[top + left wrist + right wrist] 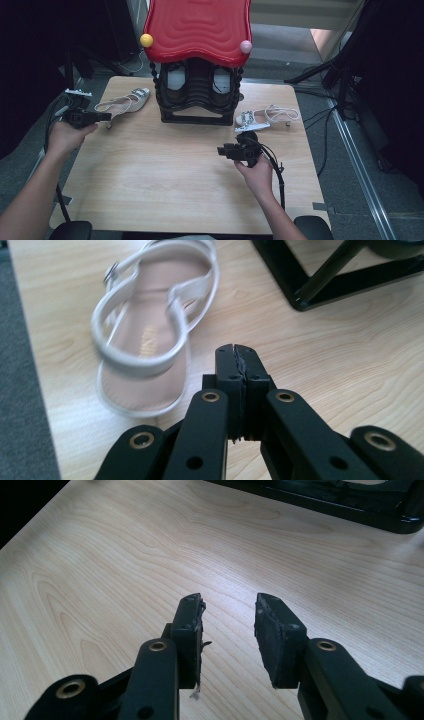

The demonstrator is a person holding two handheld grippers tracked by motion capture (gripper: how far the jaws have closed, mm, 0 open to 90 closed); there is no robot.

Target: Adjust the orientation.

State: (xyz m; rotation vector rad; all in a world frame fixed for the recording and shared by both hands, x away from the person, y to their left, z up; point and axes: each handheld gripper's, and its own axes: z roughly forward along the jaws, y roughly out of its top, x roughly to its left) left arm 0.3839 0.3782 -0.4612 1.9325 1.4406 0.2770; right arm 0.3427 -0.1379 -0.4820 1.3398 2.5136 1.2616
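Shoe tidying, early stage. Left tool (235, 357), clenched on nothing, sits just beside the left sandal (150, 335) on the worktop (170, 175); right tool (227, 625), released, waits near the right sandal (265, 118). Neither sandal yet on the shoe rack (197, 95).

White sandal (145, 335) (tan insole), pale wood-grain table (165, 180), black rack (197, 95), ribbed red top (197, 27).

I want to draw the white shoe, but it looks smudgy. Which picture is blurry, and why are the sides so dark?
In the left gripper view the white sandal is smeared by motion blur, while the shut left gripper looks sharp. In the high view the table is brightly lit, but the room around it falls into deep shadow.
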